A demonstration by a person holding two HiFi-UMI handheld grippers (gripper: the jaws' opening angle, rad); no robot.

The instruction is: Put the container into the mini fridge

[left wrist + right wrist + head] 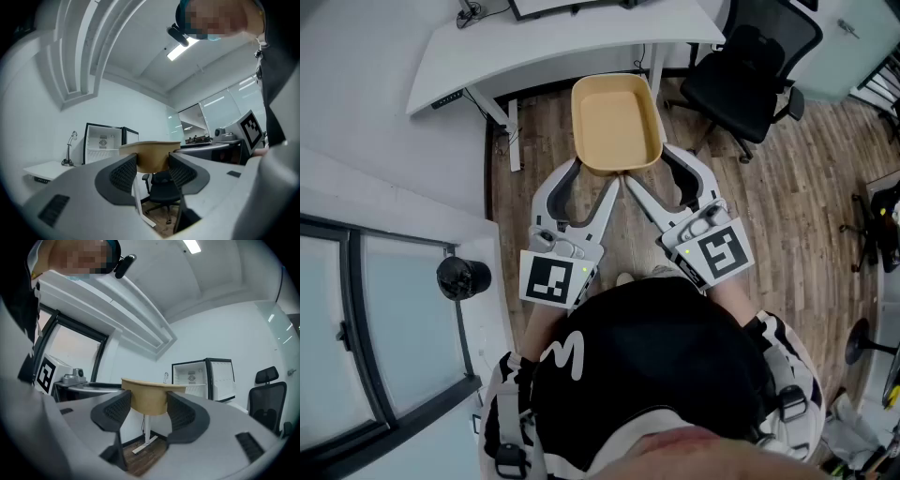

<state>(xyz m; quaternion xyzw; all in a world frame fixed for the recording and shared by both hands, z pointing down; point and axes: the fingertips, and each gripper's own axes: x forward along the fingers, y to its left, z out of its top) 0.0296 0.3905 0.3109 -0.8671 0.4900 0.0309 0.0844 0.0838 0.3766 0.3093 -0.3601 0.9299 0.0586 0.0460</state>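
Together, the left gripper (152,164) and right gripper (149,404) each clamp wide-spread jaws on the tan container (616,117).

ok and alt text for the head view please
Seen from above, a person holds an empty tan rectangular container in the air by its near end, with the left gripper and right gripper both clamped on it. Below is a wooden floor, with a white desk ahead and a black office chair to the right.
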